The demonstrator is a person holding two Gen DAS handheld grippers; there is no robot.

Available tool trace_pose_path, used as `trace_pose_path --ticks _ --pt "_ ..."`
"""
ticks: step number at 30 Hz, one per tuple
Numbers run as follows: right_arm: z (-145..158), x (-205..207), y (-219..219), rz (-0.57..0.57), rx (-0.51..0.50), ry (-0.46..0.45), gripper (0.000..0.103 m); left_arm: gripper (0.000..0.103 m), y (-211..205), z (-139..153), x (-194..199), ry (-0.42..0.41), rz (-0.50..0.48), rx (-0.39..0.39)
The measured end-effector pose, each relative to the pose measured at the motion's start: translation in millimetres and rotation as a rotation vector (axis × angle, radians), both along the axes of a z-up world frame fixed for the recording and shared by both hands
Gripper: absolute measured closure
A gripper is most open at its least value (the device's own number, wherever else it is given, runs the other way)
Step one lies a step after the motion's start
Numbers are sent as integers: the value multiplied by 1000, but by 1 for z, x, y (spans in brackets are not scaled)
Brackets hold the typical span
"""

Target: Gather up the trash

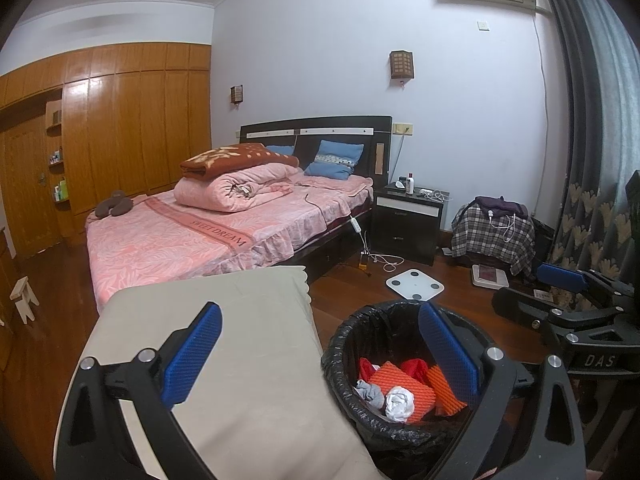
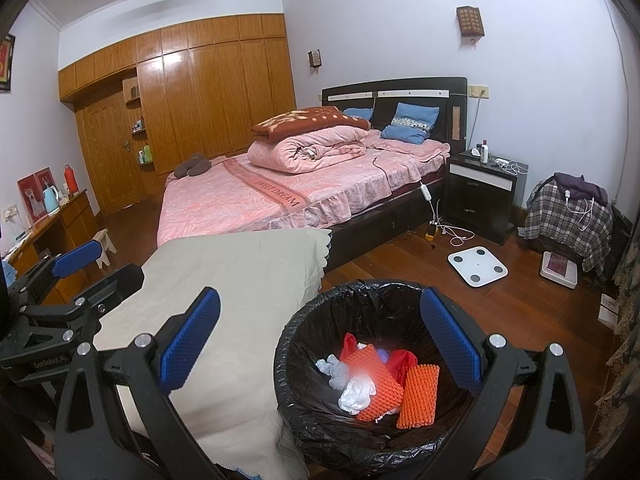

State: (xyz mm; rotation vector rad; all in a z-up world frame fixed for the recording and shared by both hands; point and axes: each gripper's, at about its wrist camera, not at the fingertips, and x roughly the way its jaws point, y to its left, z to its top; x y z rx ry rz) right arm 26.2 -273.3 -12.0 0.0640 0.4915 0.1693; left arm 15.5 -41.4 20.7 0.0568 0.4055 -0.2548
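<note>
A bin lined with a black bag (image 1: pixel 340 356) (image 2: pixel 288 360) stands on the wooden floor beside a beige-covered surface (image 1: pixel 256 344) (image 2: pixel 240 300). Inside lie orange foam pieces (image 1: pixel 404 388) (image 2: pixel 418 396), red scraps (image 1: pixel 416 368) (image 2: pixel 404 360) and crumpled white and grey tissue (image 1: pixel 398 402) (image 2: pixel 356 394). My left gripper (image 1: pixel 320 354) is open and empty, its right finger over the bin. My right gripper (image 2: pixel 320 344) is also open and empty above the bin's rim. In the left wrist view the right gripper's blue pad (image 1: pixel 560 276) shows at the right edge. In the right wrist view the left gripper's pad (image 2: pixel 76 262) shows at the left.
A bed with pink bedding (image 1: pixel 208 232) (image 2: pixel 280 196) fills the middle. A black nightstand (image 1: pixel 408 220) (image 2: pixel 480 196), a white scale (image 1: pixel 416 284) (image 2: pixel 478 266), cables and a plaid-covered item (image 1: pixel 492 232) (image 2: pixel 568 216) are on the right. A wooden wardrobe (image 1: pixel 120 128) and a desk (image 2: pixel 52 228) line the left.
</note>
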Motion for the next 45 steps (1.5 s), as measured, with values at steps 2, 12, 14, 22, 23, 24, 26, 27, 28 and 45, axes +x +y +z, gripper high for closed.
trace_pose_path --ticks 2,12,14,22,23,24,26,27,28,45 --pt "0 0 0 0 1 0 6 6 -1 0 0 -1 1 1" --pt "1 0 0 0 1 2 6 6 -1 0 0 0 1 1" --pt "1 0 0 0 1 0 6 6 -1 0 0 -2 2 2" --pt "1 0 0 -1 2 0 6 6 -1 0 0 0 0 2" --pt "1 0 -1 0 2 1 6 6 -1 0 0 0 0 2" --pt "1 0 -1 0 2 1 6 6 -1 0 0 1 0 2" --pt "1 0 -1 0 2 1 6 6 0 0 1 1 -1 3" --pt "1 0 -1 0 2 1 6 6 1 0 1 2 -1 3" --pt "1 0 -1 -1 3 1 6 6 1 0 1 2 -1 4" --pt "0 -1 2 -1 3 6 6 6 7 -4 2 7 -2 1"
